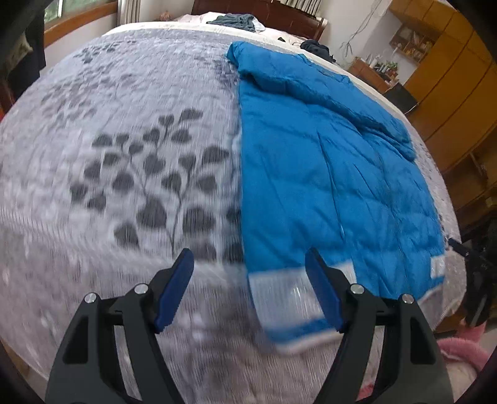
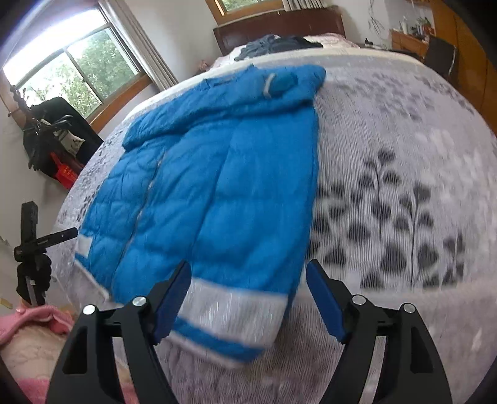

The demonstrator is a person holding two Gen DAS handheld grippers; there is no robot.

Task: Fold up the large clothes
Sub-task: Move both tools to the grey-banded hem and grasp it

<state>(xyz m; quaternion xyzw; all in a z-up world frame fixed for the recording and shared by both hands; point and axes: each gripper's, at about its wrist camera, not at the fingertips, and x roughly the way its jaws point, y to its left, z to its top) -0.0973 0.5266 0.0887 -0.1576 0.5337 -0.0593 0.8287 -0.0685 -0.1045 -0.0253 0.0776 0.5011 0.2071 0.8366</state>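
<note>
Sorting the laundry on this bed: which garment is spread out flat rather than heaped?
The blue puffer jacket, laid flat near the foot of the bed with its silver-banded hem toward both open grippers. The dark clothes by the headboard lie crumpled.

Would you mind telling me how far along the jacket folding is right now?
Done, it seems: the blue puffer jacket lies lengthwise on the leaf-print bedspread, a sleeve laid across its top. In hand: nothing; the left gripper and right gripper hang open at the reflective hem band. Left: folding the body up.
</note>
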